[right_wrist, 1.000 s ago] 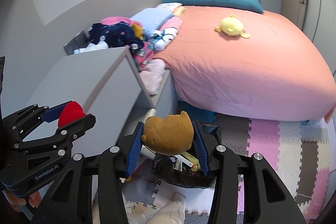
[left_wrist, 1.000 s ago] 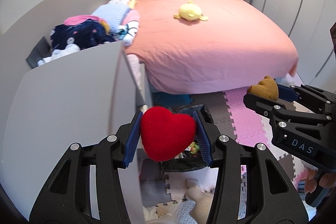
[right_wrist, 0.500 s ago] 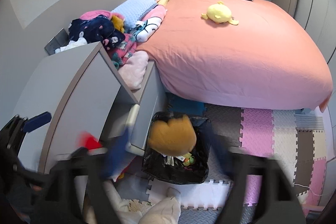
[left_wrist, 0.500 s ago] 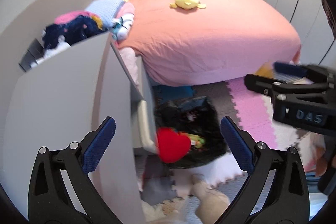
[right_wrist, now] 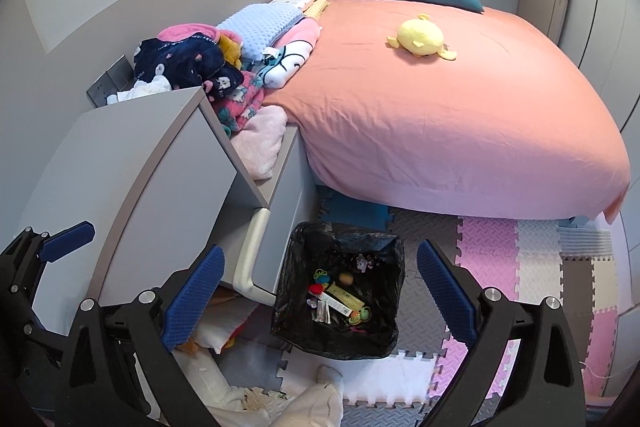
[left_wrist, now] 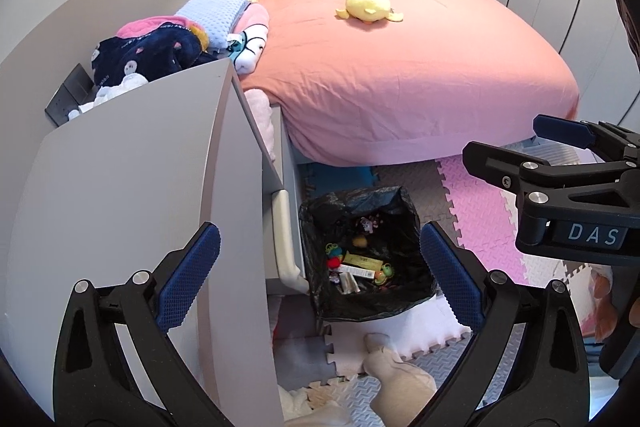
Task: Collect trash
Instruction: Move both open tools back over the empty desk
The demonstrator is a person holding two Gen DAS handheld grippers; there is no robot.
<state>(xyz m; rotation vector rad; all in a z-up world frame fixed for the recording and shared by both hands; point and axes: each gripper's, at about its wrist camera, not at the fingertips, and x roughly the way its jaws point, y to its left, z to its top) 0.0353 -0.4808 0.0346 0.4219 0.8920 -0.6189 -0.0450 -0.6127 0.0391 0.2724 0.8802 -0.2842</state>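
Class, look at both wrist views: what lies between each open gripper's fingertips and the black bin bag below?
Nothing. In both wrist views the left gripper and the right gripper stand open and empty, with bare air down to the black bin bag.

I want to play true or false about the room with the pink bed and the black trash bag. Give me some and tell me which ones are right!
1. The yellow plush toy lies on the pink bed. True.
2. The left gripper squeezes a red heart. False: its jaws have just been opening and nothing is between them.
3. The black-lined trash bin stands on the foam floor mats. True.
4. The bin is empty. False: small colourful bits and wrappers lie inside.
5. The right gripper is open. True; it has just been opening.
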